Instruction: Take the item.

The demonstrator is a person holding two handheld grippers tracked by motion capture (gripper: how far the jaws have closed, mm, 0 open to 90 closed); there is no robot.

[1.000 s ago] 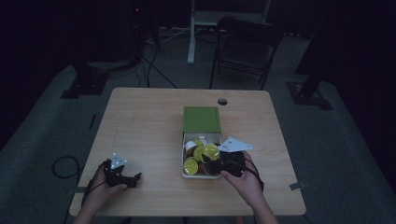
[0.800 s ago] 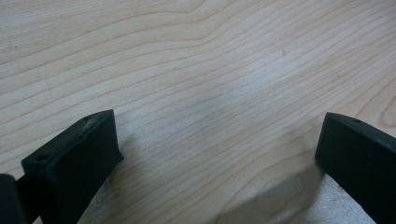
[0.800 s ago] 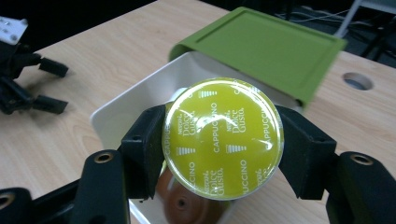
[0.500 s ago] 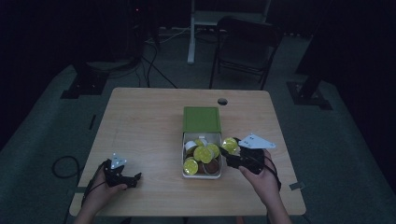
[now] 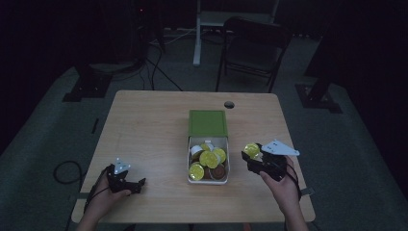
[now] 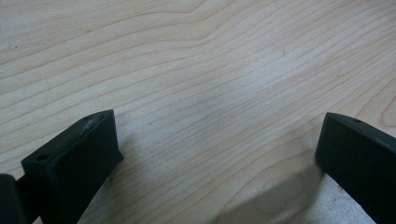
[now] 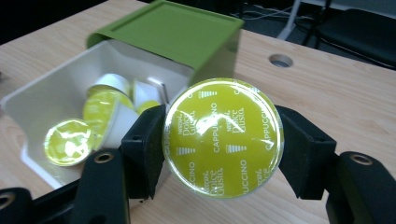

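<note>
Carrying a yellow-green cappuccino capsule [image 7: 223, 137] away from the open box [image 5: 208, 181]: gripped across its sides in the right gripper [image 5: 254, 158], jaws closed snugly on the rim, foil lid facing back along the gripper. Held in the air just right of the white tray, above the bare table [image 5: 154, 130], well clear of the green sleeve [image 5: 207, 122]. To do it well: keep the squeeze steady but no harder, given what looks like thin plastic under a foil lid, probably easy to dent. Keep the capsule level and travel sideways without hurry, allowing no pivot between the pads. Pick a free spot of wood away from the table edge and the box. Lower right down to the surface before loosening, then open wide and back straight off to avoid flicking the capsule over. Leave the left gripper [image 5: 137, 183] parked near the front left corner, jaws wide apart with nothing between them but wood grain, out of the way. More capsules [image 5: 210, 159] lying jumbled in the tray, some foil up, some on their sides. Compared with a second ago: then down at the near right corner of the tray among the capsules; half a second ago just past the tray's right wall, capsule already in the jaws; now farther right and fully clear of the box. Same grip throughout, and no change in the left hand's place.
</note>
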